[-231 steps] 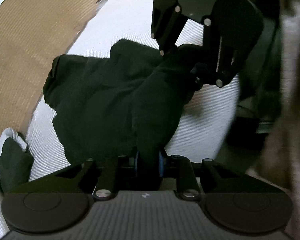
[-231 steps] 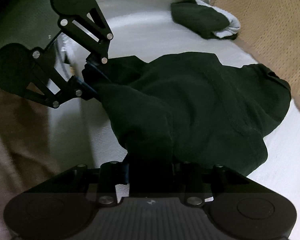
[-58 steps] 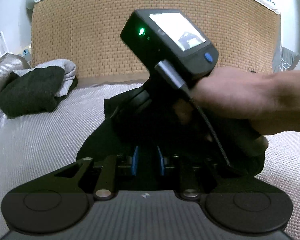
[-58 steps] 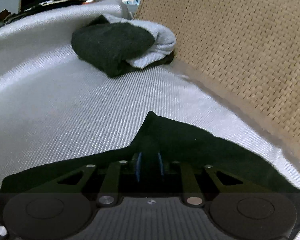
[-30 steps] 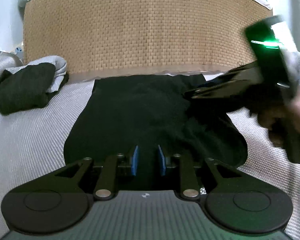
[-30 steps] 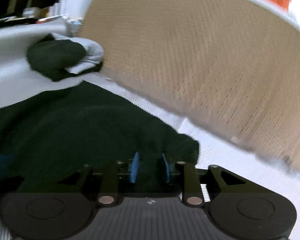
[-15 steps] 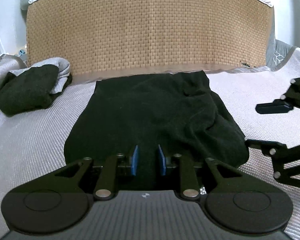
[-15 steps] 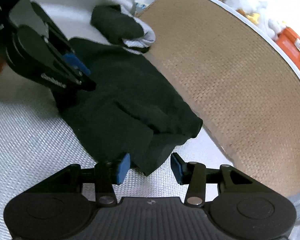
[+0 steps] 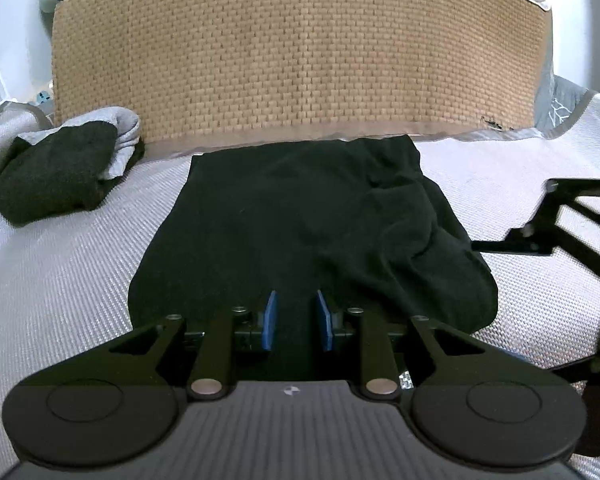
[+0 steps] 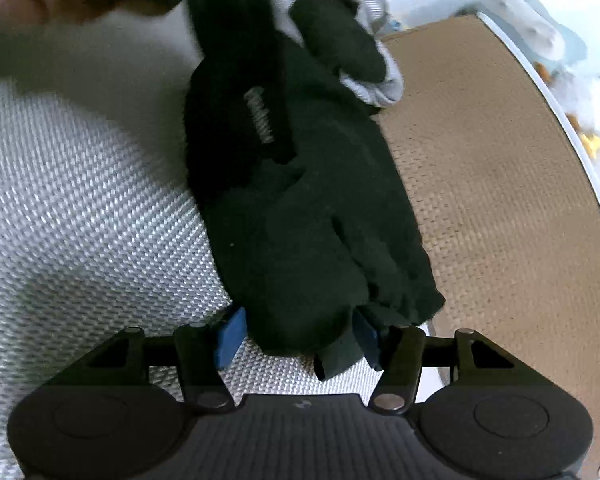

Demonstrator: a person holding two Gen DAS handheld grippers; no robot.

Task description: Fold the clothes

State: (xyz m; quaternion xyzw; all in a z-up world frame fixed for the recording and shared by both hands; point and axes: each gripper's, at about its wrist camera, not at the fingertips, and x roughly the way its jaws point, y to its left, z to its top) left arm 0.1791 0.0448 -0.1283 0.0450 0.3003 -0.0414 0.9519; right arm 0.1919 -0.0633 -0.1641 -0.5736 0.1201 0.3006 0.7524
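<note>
A black garment (image 9: 300,224) lies spread flat on the white woven bed cover (image 9: 60,280), its far edge against the wicker headboard (image 9: 300,60). My left gripper (image 9: 297,320) sits at the garment's near hem, its blue pads shut on the cloth. In the right wrist view the same garment (image 10: 320,240) runs away from me. My right gripper (image 10: 298,338) is at its bunched right end, and its jaws are opening. The cloth lies loose between the wide-apart pads. The right gripper (image 9: 540,220) also shows at the right edge of the left wrist view, beside the garment.
A folded pile of dark and grey clothes (image 9: 60,168) rests at the back left by the headboard, also seen as the pile (image 10: 348,48). A blurred hand (image 10: 16,4) is at the top left. The bed cover's edge (image 9: 580,112) lies at the far right.
My right gripper has let go of the garment's side, swung out to its right end and rolled, with its jaws widening. The left gripper has stayed put on the near hem.
</note>
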